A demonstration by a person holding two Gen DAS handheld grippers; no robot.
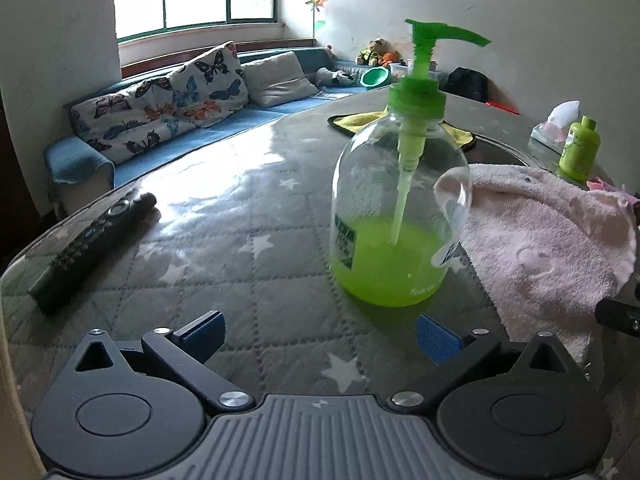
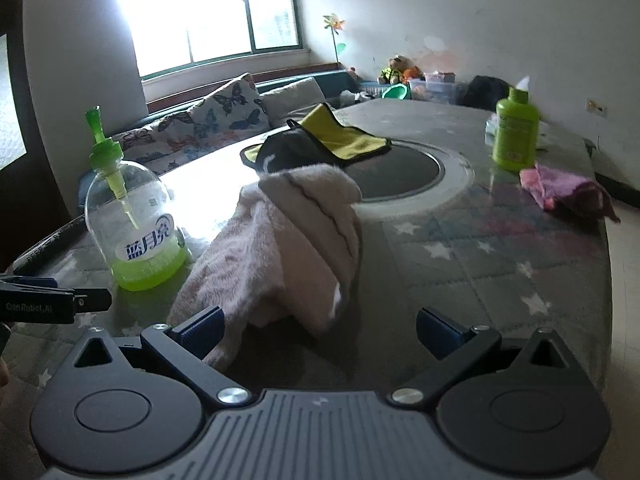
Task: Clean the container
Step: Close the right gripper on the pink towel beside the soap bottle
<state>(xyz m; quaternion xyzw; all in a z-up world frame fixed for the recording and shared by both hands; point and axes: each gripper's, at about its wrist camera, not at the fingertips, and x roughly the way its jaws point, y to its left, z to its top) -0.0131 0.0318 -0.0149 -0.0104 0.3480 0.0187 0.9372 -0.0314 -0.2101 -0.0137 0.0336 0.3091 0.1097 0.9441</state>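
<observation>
Clear pump bottle standing at frame centre

Clear plastic pump bottle (image 1: 400, 208) with green liquid is seen upright on the grey quilted table (image 1: 240, 232), centre frame. The left gripper (image 1: 320, 334) is spread wide before it. A crumpled pale pink towel (image 2: 288, 240) lies before the likewise released right gripper (image 2: 320, 330).

A remote control (image 1: 92, 240) and yellow cloth (image 2: 340, 136) lie on the table (image 1: 248, 256).
</observation>
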